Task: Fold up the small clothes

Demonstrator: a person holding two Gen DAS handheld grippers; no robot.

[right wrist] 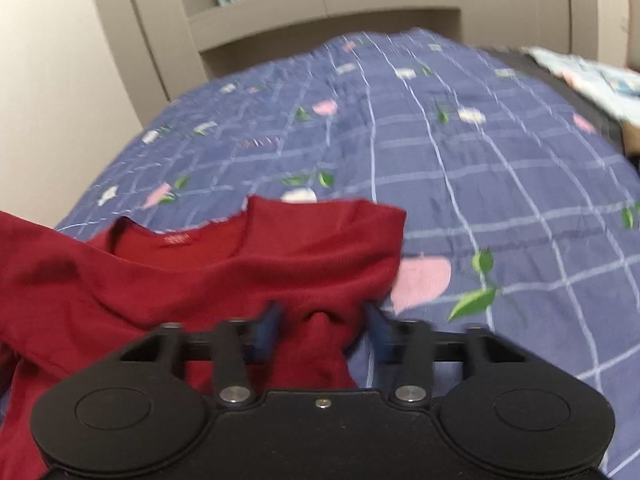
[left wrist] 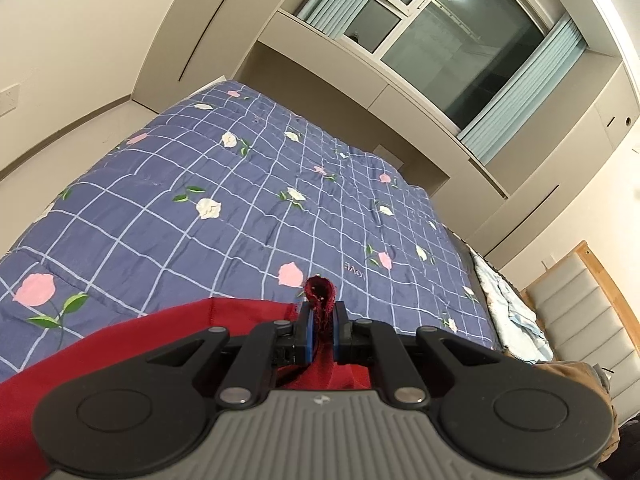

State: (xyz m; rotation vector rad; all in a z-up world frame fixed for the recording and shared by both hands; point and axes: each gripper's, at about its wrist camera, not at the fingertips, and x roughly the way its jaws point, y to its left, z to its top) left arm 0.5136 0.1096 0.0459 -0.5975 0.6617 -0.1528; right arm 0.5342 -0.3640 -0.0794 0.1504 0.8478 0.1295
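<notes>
1. Two grippers work one red garment (right wrist: 200,276) lying on the bed (right wrist: 480,168).
2. Left gripper (left wrist: 323,322), fingers clenched on a bunched red edge at 12 o'clock.
3. Right gripper (right wrist: 325,330), fingers apart around a raised fold, not pressing it.

Home bedroom: bed with floral quilt (left wrist: 224,216), curtained window (left wrist: 452,36), padded headboard (left wrist: 576,312).

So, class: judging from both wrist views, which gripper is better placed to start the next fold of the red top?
Probably the left gripper: it is already shut on an edge of the red top. The right gripper only straddles a bunched fold, pads apparently not yet pressing.
</notes>
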